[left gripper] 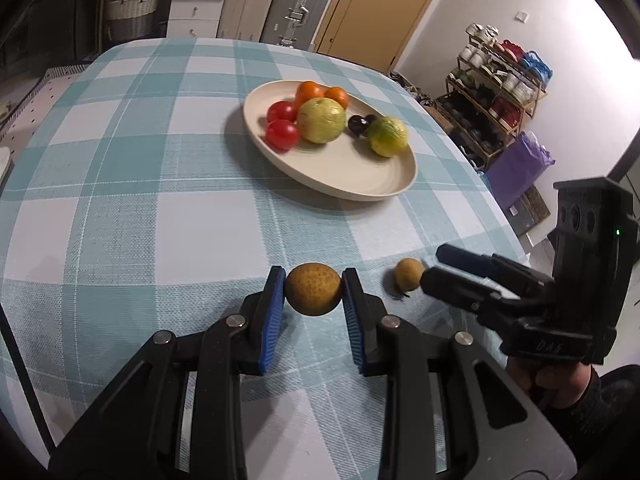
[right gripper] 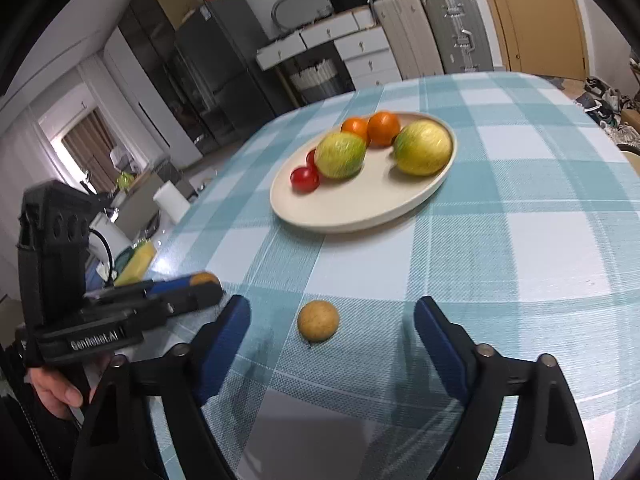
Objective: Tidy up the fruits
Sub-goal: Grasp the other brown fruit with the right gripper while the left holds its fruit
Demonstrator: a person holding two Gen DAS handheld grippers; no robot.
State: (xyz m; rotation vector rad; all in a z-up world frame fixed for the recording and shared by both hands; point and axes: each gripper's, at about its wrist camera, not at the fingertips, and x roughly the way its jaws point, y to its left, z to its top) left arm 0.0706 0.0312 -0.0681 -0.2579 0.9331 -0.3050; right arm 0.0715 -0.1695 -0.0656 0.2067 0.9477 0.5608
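A cream plate (left gripper: 360, 192) (right gripper: 340, 220) on the checked tablecloth holds two oranges (left gripper: 320, 92), two red tomatoes (left gripper: 282, 134), two yellow-green fruits (left gripper: 322, 120) and a dark fruit (left gripper: 358, 124). My left gripper (left gripper: 313, 276) (right gripper: 214, 286) is shut on a round brown fruit (left gripper: 313, 292) (right gripper: 204, 279), just above the cloth near the front edge. A smaller brown fruit (left gripper: 409, 275) (right gripper: 318, 320) lies on the cloth to its right. My right gripper (right gripper: 332, 306) (left gripper: 432, 266) is open, its blue pads (right gripper: 438, 340) wide on both sides of that fruit without touching it.
The table's right edge (left gripper: 500, 216) drops toward a shoe rack (left gripper: 492, 96) and a purple bag (left gripper: 516, 164). Suitcases (left gripper: 298, 4) and white drawers (left gripper: 196, 4) stand past the far edge. A hand (right gripper: 56, 390) holds the left gripper's handle.
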